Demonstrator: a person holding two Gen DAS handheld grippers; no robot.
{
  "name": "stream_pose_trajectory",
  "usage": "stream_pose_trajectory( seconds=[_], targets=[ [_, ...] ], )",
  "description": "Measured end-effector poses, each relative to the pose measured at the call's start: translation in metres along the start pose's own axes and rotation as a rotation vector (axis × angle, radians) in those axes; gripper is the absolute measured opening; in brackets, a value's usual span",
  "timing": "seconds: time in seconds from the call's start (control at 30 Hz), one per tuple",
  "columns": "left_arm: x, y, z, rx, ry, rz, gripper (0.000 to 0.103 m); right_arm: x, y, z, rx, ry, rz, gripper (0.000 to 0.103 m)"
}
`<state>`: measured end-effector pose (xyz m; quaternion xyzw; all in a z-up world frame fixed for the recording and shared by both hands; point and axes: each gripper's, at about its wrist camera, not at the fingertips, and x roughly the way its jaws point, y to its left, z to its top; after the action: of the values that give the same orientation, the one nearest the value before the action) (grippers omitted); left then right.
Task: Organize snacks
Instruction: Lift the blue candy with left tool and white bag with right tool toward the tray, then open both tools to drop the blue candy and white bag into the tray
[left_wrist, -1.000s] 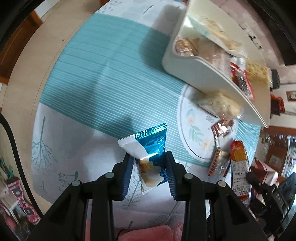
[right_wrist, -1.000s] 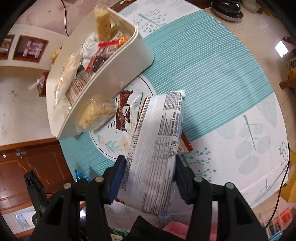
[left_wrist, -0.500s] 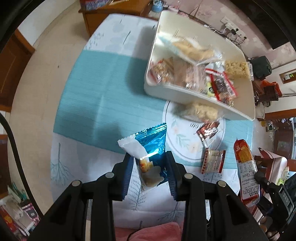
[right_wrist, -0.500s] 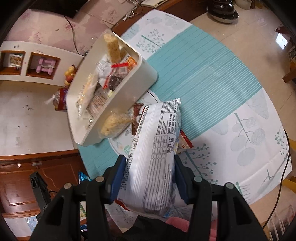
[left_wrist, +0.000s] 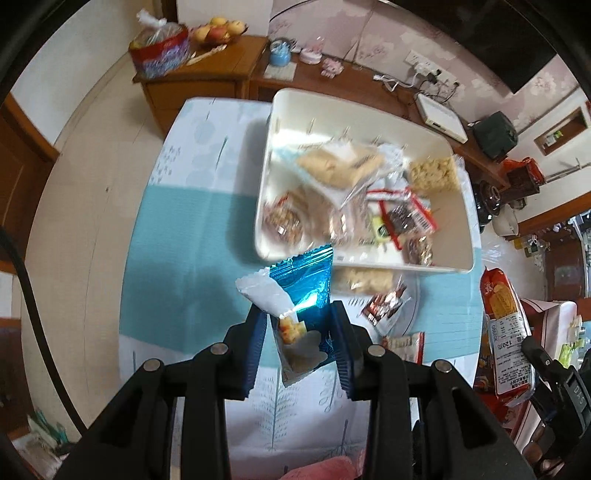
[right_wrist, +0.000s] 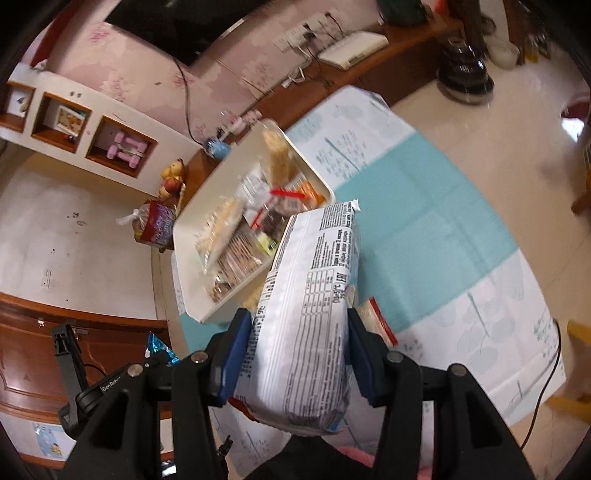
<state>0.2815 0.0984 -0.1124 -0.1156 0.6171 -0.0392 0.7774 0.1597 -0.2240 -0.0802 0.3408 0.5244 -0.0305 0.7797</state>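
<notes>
My left gripper (left_wrist: 298, 325) is shut on a small blue and white snack packet (left_wrist: 301, 299), held above the table just short of the white tray's (left_wrist: 369, 263) near rim. The tray holds several wrapped snacks. My right gripper (right_wrist: 300, 325) is shut on a large white cracker pack (right_wrist: 314, 306), held high beside the tray (right_wrist: 192, 295). That pack (left_wrist: 506, 332) shows red at the right edge of the left wrist view.
Loose snacks lie on the teal and white tablecloth (left_wrist: 177, 266) near the tray: a pale puffed bar (left_wrist: 369, 278), a brown packet (left_wrist: 384, 306), a red-edged packet (left_wrist: 404, 345). A wooden sideboard (left_wrist: 207, 81) with fruit and a red bag stands beyond the table.
Both grippers have risen and tilted up with their packets, so the tray's inside and the far wall have come into view. Both grips are unchanged.
</notes>
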Motion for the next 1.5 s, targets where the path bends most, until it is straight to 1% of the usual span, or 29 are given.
stream_pose_trajectory(
  seconds=[0.13, 0.23, 0.4, 0.53, 0.57, 0.6, 0.63, 0.67, 0.77, 0.9, 1.0, 1.07, 1.1, 1.4, 1.5],
  targets=[
    [-0.002, -0.006, 0.016, 0.025, -0.033, -0.028, 0.033, 0.005, 0.010, 0.010, -0.047, -0.031, 0.010, 0.051],
    [0.004, -0.008, 0.030, 0.033, -0.056, -0.051, 0.033, 0.013, 0.019, 0.018, -0.096, -0.054, 0.009, 0.051],
    [0.024, -0.007, 0.047, 0.010, -0.064, -0.082, 0.033, 0.037, 0.041, 0.031, -0.244, -0.115, 0.014, 0.051],
    [0.041, -0.005, 0.059, 0.001, -0.069, -0.088, 0.033, 0.060, 0.056, 0.041, -0.348, -0.155, 0.059, 0.049],
    [0.044, -0.005, 0.061, 0.001, -0.069, -0.082, 0.033, 0.063, 0.059, 0.043, -0.376, -0.174, 0.063, 0.032],
    [0.047, -0.005, 0.064, 0.002, -0.068, -0.078, 0.033, 0.069, 0.064, 0.046, -0.413, -0.182, 0.073, 0.026],
    [0.051, -0.005, 0.067, 0.005, -0.064, -0.070, 0.033, 0.072, 0.067, 0.047, -0.434, -0.190, 0.083, 0.021],
    [0.053, -0.006, 0.069, 0.005, -0.062, -0.065, 0.033, 0.076, 0.072, 0.050, -0.469, -0.208, 0.092, 0.014],
    [0.060, -0.006, 0.074, 0.000, -0.054, -0.057, 0.033, 0.080, 0.083, 0.059, -0.522, -0.234, 0.083, 0.013],
    [0.066, -0.009, 0.077, -0.003, -0.048, -0.052, 0.034, 0.082, 0.085, 0.066, -0.513, -0.226, 0.091, 0.013],
    [0.066, -0.012, 0.078, -0.006, -0.055, -0.046, 0.037, 0.083, 0.081, 0.067, -0.493, -0.209, 0.083, 0.013],
    [0.065, -0.015, 0.078, -0.002, -0.064, -0.042, 0.046, 0.083, 0.078, 0.065, -0.484, -0.204, 0.079, 0.013],
    [0.063, -0.016, 0.077, 0.001, -0.068, -0.045, 0.047, 0.082, 0.076, 0.064, -0.481, -0.206, 0.072, 0.013],
    [0.040, -0.018, 0.063, 0.037, -0.103, -0.073, 0.051, 0.064, 0.067, 0.047, -0.454, -0.221, 0.039, 0.013],
    [0.031, -0.015, 0.057, 0.045, -0.113, -0.082, 0.056, 0.054, 0.066, 0.039, -0.454, -0.238, 0.026, 0.013]
  ],
)
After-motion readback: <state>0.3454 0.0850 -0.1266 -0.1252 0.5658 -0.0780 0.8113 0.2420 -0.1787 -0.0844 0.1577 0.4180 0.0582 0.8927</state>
